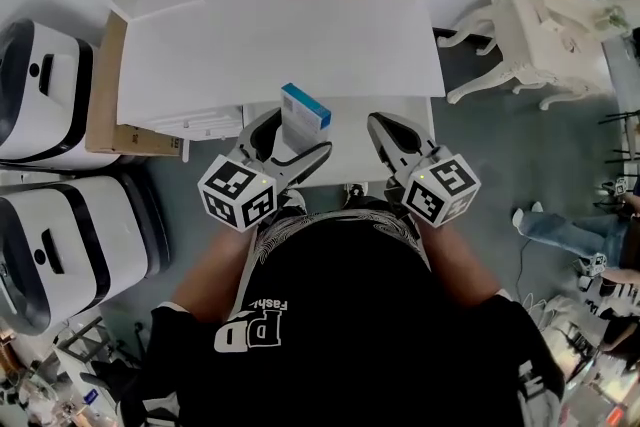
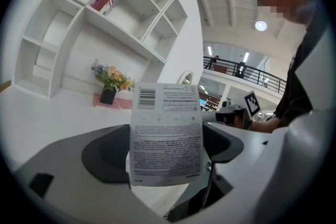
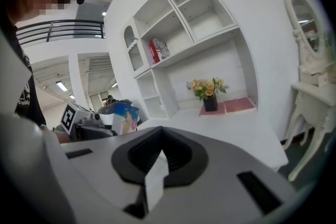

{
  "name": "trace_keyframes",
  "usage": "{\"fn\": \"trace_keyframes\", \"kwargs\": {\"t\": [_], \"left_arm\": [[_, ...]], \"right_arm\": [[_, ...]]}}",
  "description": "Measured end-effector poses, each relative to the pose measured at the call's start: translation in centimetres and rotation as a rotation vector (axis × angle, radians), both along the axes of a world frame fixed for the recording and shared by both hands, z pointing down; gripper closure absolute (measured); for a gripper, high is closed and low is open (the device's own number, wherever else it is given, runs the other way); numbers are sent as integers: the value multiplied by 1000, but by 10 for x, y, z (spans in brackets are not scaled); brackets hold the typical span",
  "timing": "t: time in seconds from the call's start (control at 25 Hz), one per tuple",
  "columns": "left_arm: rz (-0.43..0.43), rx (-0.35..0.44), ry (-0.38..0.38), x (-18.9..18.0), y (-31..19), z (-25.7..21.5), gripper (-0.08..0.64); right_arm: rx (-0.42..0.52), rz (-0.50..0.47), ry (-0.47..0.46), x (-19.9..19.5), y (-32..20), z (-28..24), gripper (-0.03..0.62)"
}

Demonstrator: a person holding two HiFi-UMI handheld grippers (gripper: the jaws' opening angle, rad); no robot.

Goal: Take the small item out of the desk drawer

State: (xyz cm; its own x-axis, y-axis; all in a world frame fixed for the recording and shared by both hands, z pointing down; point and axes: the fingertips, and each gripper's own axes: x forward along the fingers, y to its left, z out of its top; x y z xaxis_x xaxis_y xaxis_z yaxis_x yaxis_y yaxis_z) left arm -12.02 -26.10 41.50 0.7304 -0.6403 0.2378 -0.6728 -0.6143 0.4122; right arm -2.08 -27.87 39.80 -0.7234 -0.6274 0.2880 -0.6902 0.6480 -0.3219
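Small box (image 1: 303, 118) is already out of the drawer. Our left gripper (image 1: 290, 145) is holding it just over the front edge of the desk (image 1: 270, 45), on the near side of the top. The jaws are clamping on its lower part, one on each side, and the wide printed face is turning back to the gripper's camera. Its long axis is standing nearly upright, so the blue end is pointing up and a bit fwd over the desk top, away from the fingers.

Below that front edge, a white drawer (image 1: 350, 140) seems to be standing pulled out toward us, but we cannot see if anything is lying in it.

Our right gripper (image 1: 392, 137) is hovering at the same front edge, to the right of the box and well apart from it. Its jaws are sitting together w/ nothing between them.

We are judging the taking-out as nearly done. What is left is prob. to set the box down. The free desk top is lying straight ahead of the left gripper, so only a short reach fwd and down is needed, w/ the box kept upright. The left gripper is the only one touching the box. The right one is the nearer to the drawer front, if this has to be pushed in.
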Motion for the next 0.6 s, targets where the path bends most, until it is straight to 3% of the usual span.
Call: {"fn": "trace_keyframes", "kwargs": {"t": [0.24,0.6], "left_arm": [[35,-3,-6,-7,15,-5,124],[93,42,5,-19,37,-17,124]], "right_arm": [[23,66,35,-1,9,-2,584],[19,100,-50,-18,35,-9,584]]}}
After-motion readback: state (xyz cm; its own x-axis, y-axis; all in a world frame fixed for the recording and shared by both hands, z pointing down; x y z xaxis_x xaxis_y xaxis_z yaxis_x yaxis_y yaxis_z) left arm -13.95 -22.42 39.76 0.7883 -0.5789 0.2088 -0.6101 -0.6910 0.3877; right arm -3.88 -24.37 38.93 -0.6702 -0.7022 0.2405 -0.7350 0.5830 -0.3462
